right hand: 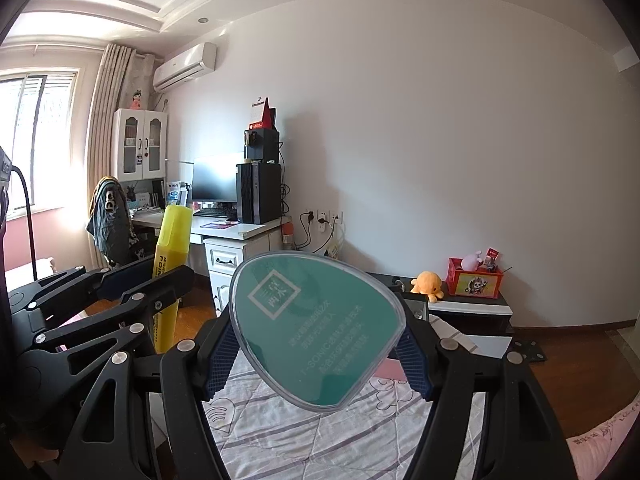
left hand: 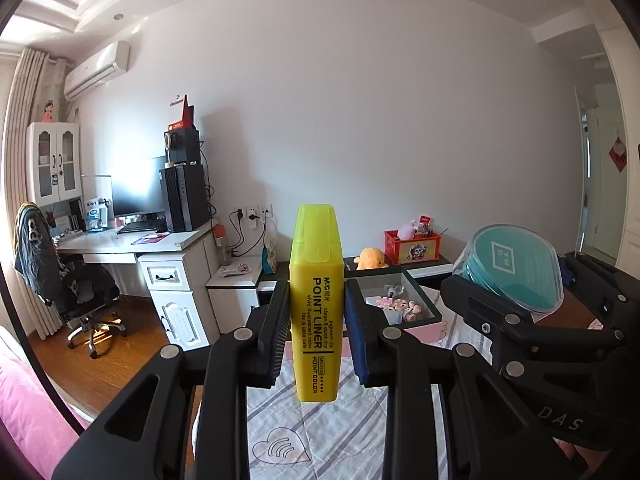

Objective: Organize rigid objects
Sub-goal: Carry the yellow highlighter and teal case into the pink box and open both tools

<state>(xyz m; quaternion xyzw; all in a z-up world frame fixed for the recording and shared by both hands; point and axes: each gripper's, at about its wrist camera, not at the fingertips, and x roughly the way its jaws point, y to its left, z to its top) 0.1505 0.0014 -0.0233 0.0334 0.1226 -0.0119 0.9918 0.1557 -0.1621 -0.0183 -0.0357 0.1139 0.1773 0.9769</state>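
You are holding a yellow POINT LINER highlighter (left hand: 316, 300) upright, cap up, clamped at mid-body above the striped bedsheet, and a teal teardrop-shaped case (right hand: 318, 330) with a clear rim, facing you, pinched at both edges

open air ahead over bedspread (left hand: 340, 432), right claw (left hand: 516, 280) crowding right
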